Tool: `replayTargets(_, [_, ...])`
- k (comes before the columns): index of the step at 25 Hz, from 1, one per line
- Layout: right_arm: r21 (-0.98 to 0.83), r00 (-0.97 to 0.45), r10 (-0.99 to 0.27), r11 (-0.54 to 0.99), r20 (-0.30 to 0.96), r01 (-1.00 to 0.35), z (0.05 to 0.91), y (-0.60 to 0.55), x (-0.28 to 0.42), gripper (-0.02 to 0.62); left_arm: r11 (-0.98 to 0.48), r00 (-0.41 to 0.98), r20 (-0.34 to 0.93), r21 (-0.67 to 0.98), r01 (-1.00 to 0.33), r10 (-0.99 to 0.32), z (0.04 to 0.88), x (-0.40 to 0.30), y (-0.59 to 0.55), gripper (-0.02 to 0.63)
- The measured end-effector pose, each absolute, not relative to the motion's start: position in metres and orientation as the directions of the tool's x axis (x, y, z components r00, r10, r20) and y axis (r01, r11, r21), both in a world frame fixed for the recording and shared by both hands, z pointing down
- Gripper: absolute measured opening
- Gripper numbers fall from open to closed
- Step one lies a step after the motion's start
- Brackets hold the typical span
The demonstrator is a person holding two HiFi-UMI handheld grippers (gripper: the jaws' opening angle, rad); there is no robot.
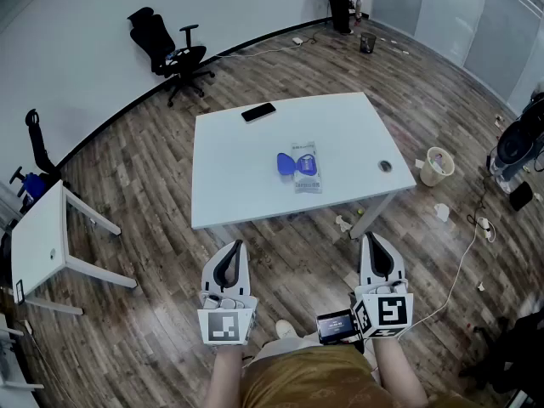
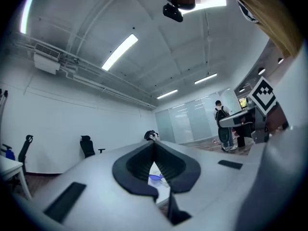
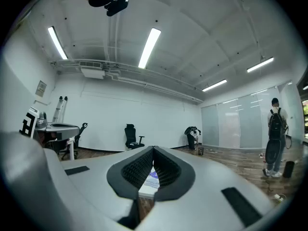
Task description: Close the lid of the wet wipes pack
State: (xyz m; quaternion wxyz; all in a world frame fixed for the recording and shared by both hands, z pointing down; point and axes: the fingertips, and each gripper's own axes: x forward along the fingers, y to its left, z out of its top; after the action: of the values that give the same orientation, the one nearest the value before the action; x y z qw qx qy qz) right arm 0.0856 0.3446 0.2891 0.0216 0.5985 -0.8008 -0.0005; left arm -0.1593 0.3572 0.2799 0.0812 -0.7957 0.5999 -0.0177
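I read no words anywhere: the print on the pack (image 1: 309, 177) is too small for me, and the only bold graphics are the black-and-white square markers, one showing on each gripper's cube. The small screen (image 1: 334, 325) beside the right cube is unreadable too.

I count one pack, lying flat near the middle of the white table (image 1: 238, 185), with its one blue lid (image 1: 286, 164) flipped open and lying to the pack's left. One dark phone (image 1: 257, 111) sits well apart from it, near the table's far edge. A second table (image 1: 38, 245) stands at my left, and a black chair (image 1: 174, 53) by the wall.

Both grippers hang low by the person's body, well short of the table. The left gripper (image 1: 235, 246) is clenched on nothing, tips meeting. The right gripper (image 1: 371, 240) is likewise clenched and empty.
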Motion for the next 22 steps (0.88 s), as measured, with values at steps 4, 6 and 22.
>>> replayTargets(4, [0.024,-0.287,-0.957,0.288,0.044,-0.957,0.295,0.346,0.084,0.009,-0.262,0.270,-0.051,-0.124,-0.957,-0.962,0.287,-0.161,0.356,0.006])
replayTargets(6, [0.025,-0.286,-0.957,0.288,0.046,-0.957,0.295,0.344,0.085,0.009,-0.265,0.273,-0.051,-0.126,-0.956,-0.961,0.287,-0.159,0.353,0.006])
replayTargets(22, [-0.010,-0.323,-0.946,0.323,0.036,-0.946,0.298,0.249,0.108,0.009,-0.265,0.278,-0.058,-0.171,-0.949,-0.959,0.278,-0.118,0.266,0.006])
